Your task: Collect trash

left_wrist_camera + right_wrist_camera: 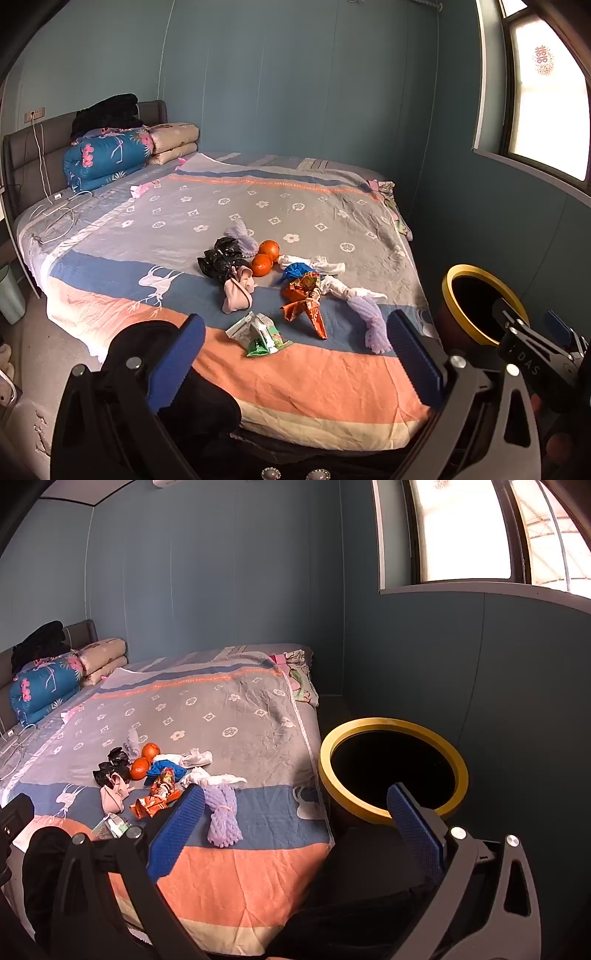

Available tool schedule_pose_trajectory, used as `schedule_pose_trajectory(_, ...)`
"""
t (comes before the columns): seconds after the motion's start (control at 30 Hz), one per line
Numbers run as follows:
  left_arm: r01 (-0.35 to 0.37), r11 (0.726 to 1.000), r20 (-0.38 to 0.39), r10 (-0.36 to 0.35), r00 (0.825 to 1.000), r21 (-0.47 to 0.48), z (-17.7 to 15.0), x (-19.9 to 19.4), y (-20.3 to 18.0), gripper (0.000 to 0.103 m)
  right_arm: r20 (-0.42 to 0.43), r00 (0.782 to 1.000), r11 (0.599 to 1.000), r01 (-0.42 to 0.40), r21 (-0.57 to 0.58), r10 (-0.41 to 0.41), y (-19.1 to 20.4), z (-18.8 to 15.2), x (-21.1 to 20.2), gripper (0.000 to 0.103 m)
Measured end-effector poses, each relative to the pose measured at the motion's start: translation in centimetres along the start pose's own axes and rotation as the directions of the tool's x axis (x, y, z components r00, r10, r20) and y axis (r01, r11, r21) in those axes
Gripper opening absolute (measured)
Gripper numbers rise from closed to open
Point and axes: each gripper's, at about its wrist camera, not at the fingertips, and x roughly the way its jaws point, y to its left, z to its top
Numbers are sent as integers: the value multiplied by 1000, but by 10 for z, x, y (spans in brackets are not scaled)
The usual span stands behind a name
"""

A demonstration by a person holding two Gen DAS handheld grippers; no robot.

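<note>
Both grippers hang above the near edge of a bed (314,376), angled downward toward the bedspread. The left gripper (295,365) has its two blue fingers (177,363) spread as wide as they go, with nothing between them; through the gap lies a green and white snack wrapper (260,334), close below but untouched. The right gripper (295,834) is likewise spread wide and empty. Its left finger sits over the bedspread beside a lavender foam net (221,818), while its right finger overlaps the rim of a dark bin with a yellow ring (391,770), which stands on the floor just beside the bed's right edge. From the left wrist view, part of the right gripper shows at the right border, in front of the same bin.

The trash is scattered in a loose cluster on the middle of the bedspread: a crumpled black plastic bag (219,260), a pink cloth-like bundle (238,291), an orange foil wrapper (306,301), a blue wrapper (295,269), white crumpled tissue (332,275), and a second lavender net (243,238) farther back. Two oranges (266,256) rest touching each other among the litter. Folded quilts (107,158) are stacked at the headboard, well apart from the cluster.
</note>
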Motion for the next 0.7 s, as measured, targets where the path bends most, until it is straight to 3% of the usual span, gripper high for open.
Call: schedule_pose_trajectory(0.7, 8, 1000, -11, -8, 1000, -10, -1, 3, 2, 95, -3, 1000, 1000, 3, -2, -3, 0, 0, 1, 95)
